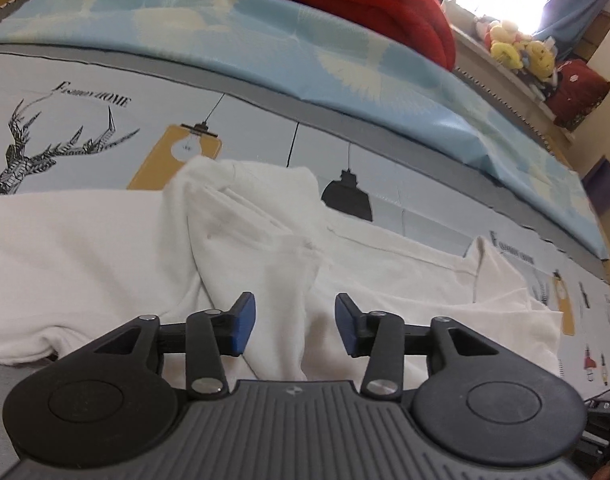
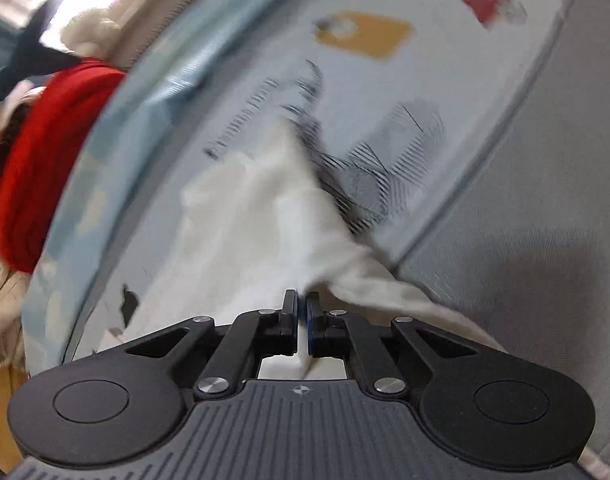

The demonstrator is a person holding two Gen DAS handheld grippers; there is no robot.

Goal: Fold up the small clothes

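While the white garment [image 1: 265, 248] lies rumpled across the printed bed sheet [image 1: 85, 136], the left claw [image 1: 295, 326] gapes wide above it, gripping nothing; the right claw [image 2: 301, 322] pinches its edge [image 2: 265, 216]. Red blanket [image 1: 345, 0] at one o'clock.

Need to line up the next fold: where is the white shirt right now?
The white shirt lies bunched on the printed bedsheet, just ahead of the open left tool; the right tool pinches one edge.

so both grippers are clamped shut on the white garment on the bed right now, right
Not quite. Only the right gripper is shut on the white garment. The left wrist view shows the left gripper open, fingers apart above the cloth, gripping nothing.
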